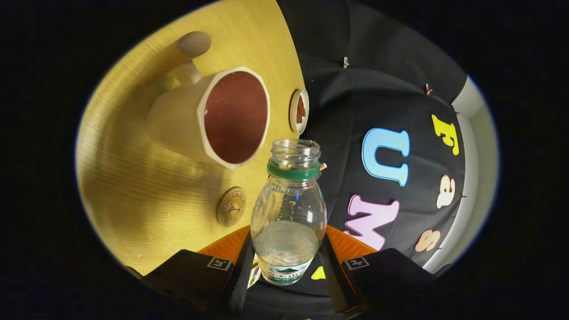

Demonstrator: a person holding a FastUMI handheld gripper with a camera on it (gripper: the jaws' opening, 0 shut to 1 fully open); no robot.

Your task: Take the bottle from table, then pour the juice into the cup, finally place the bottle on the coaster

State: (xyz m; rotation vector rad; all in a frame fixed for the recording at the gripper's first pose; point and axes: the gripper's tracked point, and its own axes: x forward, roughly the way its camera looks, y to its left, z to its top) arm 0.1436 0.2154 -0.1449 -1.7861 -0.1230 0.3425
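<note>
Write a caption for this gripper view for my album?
Gripper clamps an uncapped clear bottle, tilted toward the cream cup on the wooden table.

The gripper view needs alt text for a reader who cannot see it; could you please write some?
The gripper is shut on an open clear bottle with a green neck ring, its mouth near the rim of a cream cup with a dark red inside. On the wooden table lie a round coaster and a small dish.
</note>
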